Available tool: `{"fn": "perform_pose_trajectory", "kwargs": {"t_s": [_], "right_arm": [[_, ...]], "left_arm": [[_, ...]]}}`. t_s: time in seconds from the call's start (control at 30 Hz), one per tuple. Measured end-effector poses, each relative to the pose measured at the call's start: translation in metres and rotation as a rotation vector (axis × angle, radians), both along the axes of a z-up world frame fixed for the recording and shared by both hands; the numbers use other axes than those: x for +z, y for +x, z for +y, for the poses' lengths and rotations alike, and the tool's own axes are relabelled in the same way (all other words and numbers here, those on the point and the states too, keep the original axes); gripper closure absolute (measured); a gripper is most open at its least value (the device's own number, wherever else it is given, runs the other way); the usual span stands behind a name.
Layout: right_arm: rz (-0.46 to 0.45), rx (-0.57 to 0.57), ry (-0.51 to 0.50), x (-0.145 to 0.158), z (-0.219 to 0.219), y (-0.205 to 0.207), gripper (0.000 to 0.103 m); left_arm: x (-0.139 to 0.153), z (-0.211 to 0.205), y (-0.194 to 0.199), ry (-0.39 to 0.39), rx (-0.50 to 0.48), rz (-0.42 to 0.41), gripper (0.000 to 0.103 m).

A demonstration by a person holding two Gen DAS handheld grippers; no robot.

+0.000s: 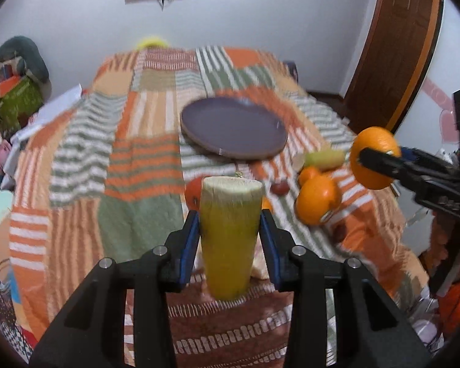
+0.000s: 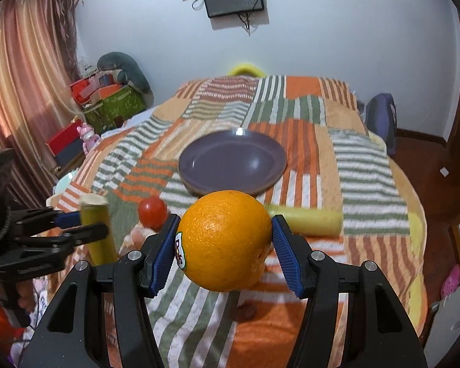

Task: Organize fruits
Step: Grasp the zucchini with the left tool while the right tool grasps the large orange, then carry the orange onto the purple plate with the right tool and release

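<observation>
My left gripper (image 1: 230, 230) is clenched on an upright yellow-green cut piece (image 1: 228, 236), cut face up; my right gripper (image 2: 225, 245) is clenched on a stickered orange (image 2: 225, 240). Both are held clear above the bed's striped blanket (image 2: 365, 165). The purple plate (image 2: 231, 161) lies ahead, bare. In my judgement the step in hand is delivery to the plate: lower each piece until it rests there, place the orange toward the centre so it cannot roll, then release. Loose oranges (image 1: 317, 199) and a tomato (image 2: 151, 211) remain on the near blanket.
</observation>
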State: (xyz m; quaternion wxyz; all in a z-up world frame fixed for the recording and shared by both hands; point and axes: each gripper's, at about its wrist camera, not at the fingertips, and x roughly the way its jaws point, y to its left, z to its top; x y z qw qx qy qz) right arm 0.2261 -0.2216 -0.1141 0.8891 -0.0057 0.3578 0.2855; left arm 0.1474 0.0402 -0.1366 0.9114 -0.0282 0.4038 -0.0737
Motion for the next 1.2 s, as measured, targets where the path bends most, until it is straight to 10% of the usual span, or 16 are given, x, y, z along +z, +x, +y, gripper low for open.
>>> {"fn": "perform_pose_trajectory", "kwargs": {"t_s": [0.47, 1.2], "right_arm": [[-0.086, -0.017, 0.019, 0.027, 0.006, 0.034, 0.046], [-0.094, -0.009, -0.024, 0.007, 0.038, 0.109, 0.046]], "left_arm": [[0.057, -0.005, 0.030, -0.016, -0.006, -0.156, 0.065], [0.028, -0.004, 0.133, -0.024, 0.002, -0.106, 0.065]]}}
